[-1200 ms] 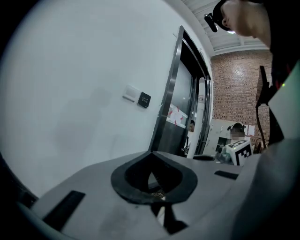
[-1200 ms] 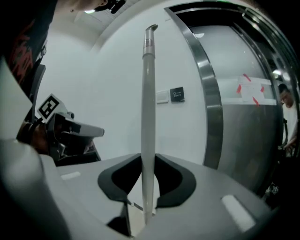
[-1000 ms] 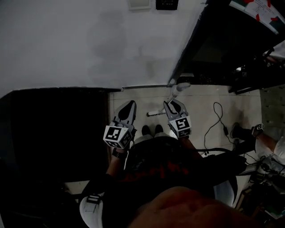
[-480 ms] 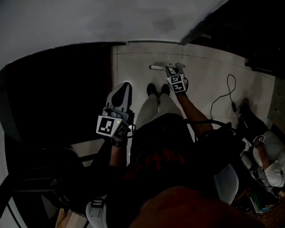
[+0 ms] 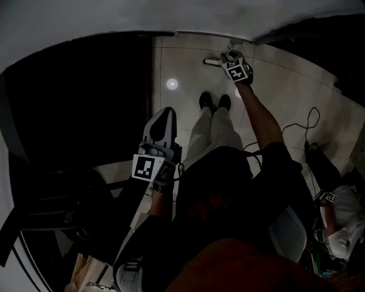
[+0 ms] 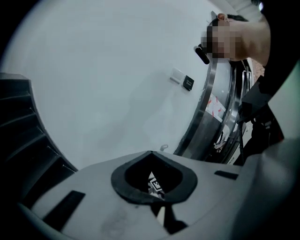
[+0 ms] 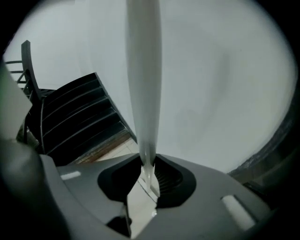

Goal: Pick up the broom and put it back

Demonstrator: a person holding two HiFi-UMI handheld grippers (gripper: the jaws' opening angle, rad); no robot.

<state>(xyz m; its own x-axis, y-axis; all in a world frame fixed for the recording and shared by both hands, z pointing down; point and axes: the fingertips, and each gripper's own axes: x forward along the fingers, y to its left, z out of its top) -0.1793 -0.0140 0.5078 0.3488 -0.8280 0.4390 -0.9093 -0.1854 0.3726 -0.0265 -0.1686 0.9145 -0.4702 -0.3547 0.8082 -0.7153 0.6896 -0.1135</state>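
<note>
Across the top of the head view runs a plain, matt white wall [image 5: 114, 17]. Under it on the left sits a big dark block [image 5: 74, 102], too dim to tell what it is made of. Between that block and the person lies a glossy floor [image 5: 182, 63] of pale square tiles with thin joints and one round glint of light. In the right gripper view, black slats [image 7: 79, 117] step down in parallel curved bands at the left. The broom [image 7: 143, 70] shows as a smooth, round white pole rising from the jaws to the top edge. The right gripper [image 5: 232, 56] is clamped on the pole, with its dark ribbed pads pressing on both sides. It holds the pole low by the foot of the wall, ahead of the dark shoes [image 5: 215, 101]. The left gripper [image 5: 164, 114], grey plastic with a marker cube, has its tips meeting around a teardrop gap, with nothing in it. A thin black cable [image 5: 305, 122] loops on the tiles at the right. Compared with a second ago, the right gripper has gone from beside the torso to far out near the floor, with the arm stretched. The left gripper sits lower in the picture, and the wall fills much less of it.
</note>
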